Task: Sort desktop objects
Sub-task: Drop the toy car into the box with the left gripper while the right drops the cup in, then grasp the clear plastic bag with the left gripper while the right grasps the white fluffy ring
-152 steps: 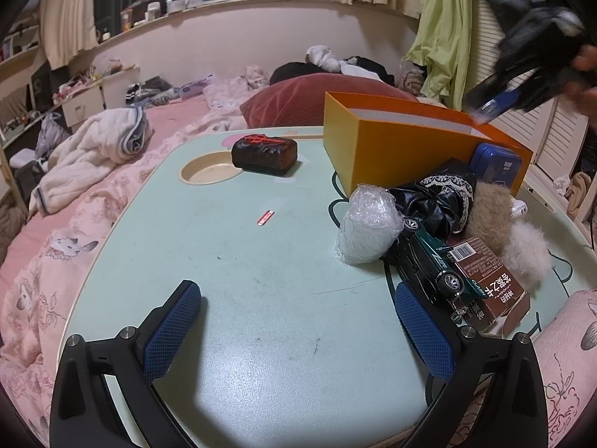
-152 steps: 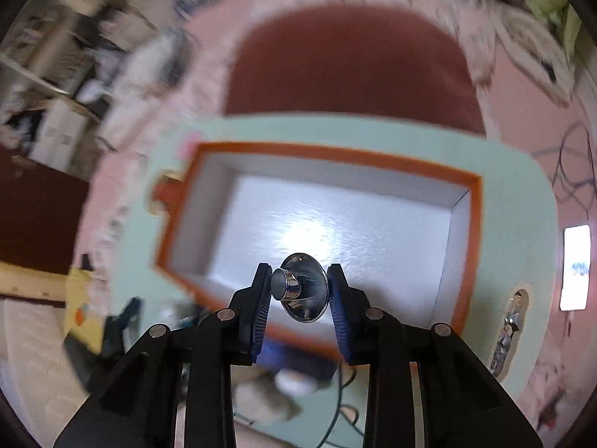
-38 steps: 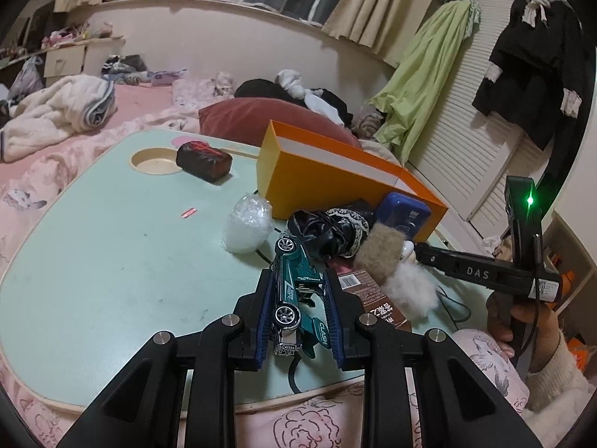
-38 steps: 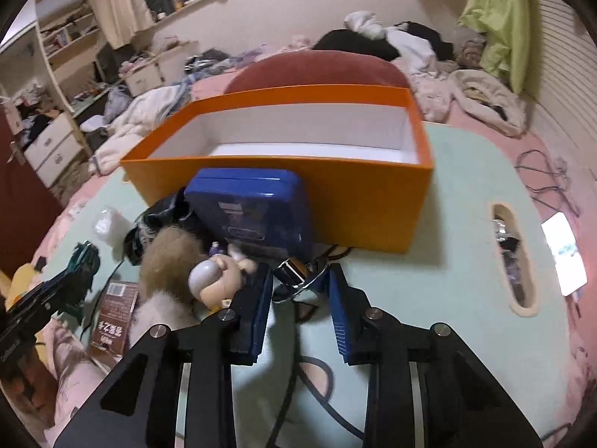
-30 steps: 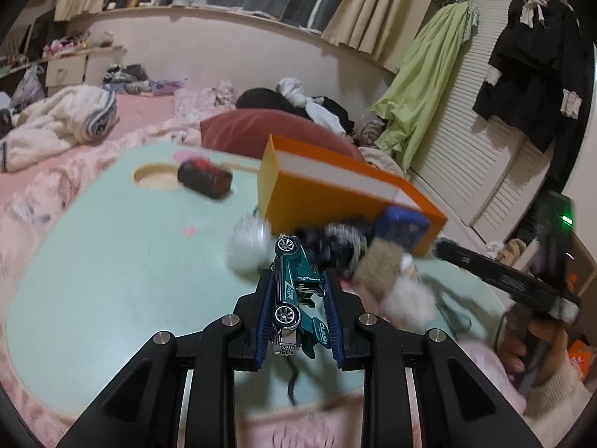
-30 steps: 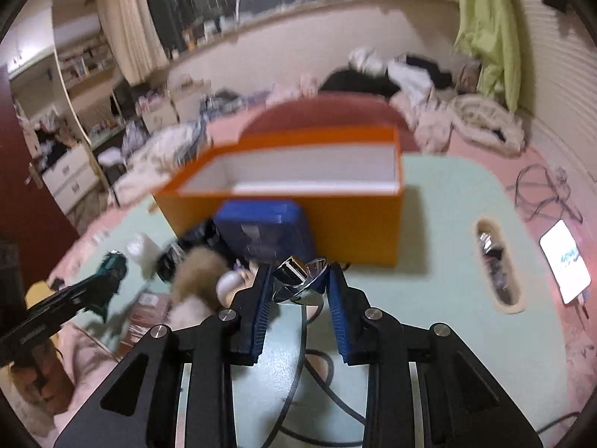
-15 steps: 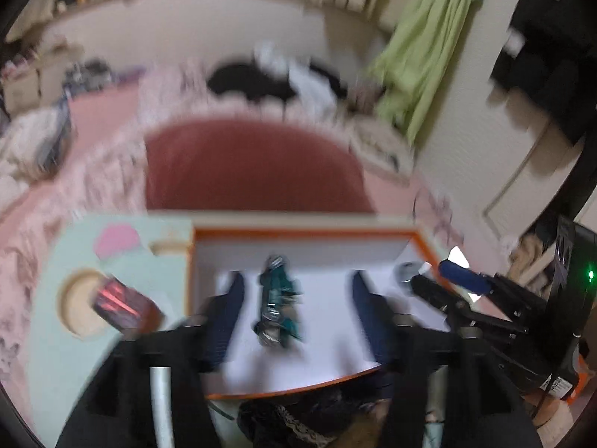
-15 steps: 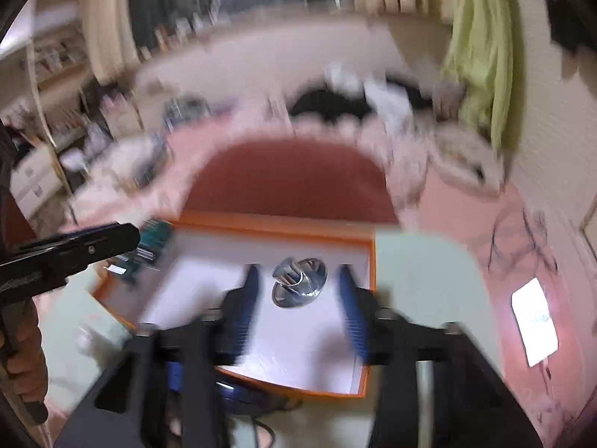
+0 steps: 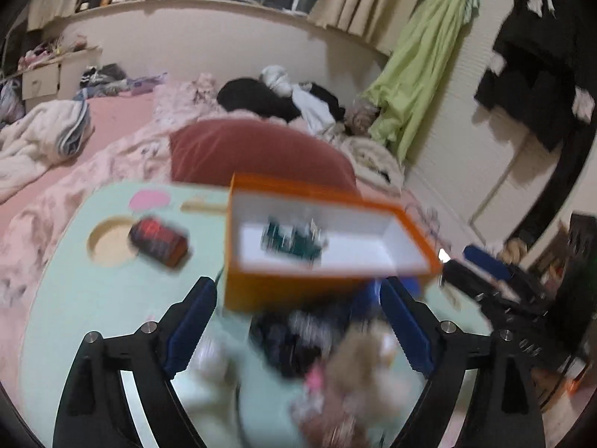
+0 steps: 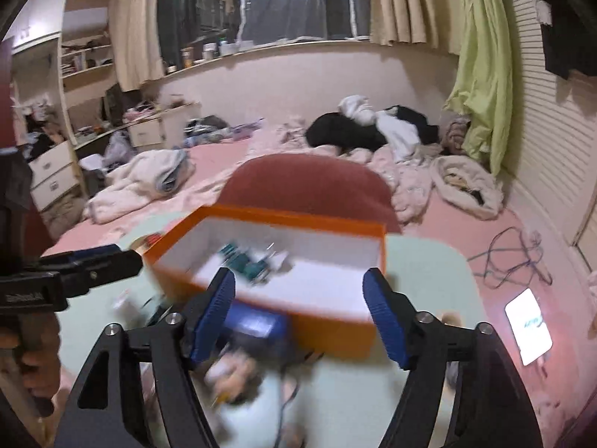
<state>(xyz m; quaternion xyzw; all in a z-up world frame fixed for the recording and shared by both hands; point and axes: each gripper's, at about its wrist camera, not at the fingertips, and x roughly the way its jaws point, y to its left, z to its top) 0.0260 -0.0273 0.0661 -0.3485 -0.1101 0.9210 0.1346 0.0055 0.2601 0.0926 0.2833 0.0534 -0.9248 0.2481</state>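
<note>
An orange box (image 9: 283, 291) with a white inside stands on the pale green table (image 9: 97, 298); it also shows in the right wrist view (image 10: 328, 336). A green toy car (image 9: 293, 240) lies inside it, blurred, and shows in the right wrist view (image 10: 242, 261) with a small shiny piece (image 10: 276, 255) beside it. My left gripper (image 9: 298, 321) is open and empty in front of the box. My right gripper (image 10: 298, 313) is open and empty above the box's near wall.
A dark red block (image 9: 158, 240) lies by a round recess (image 9: 108, 240) at the table's left. A blurred heap of a black cloth (image 9: 294, 339), furry toys (image 9: 358, 369) and a blue case (image 10: 253, 323) lies in front of the box. A lit phone (image 10: 528, 330) lies at right.
Both grippers opened and dropped their loads into the orange box: the left the green car, the right the shiny metal piece. Both have pulled back and up from the box.
</note>
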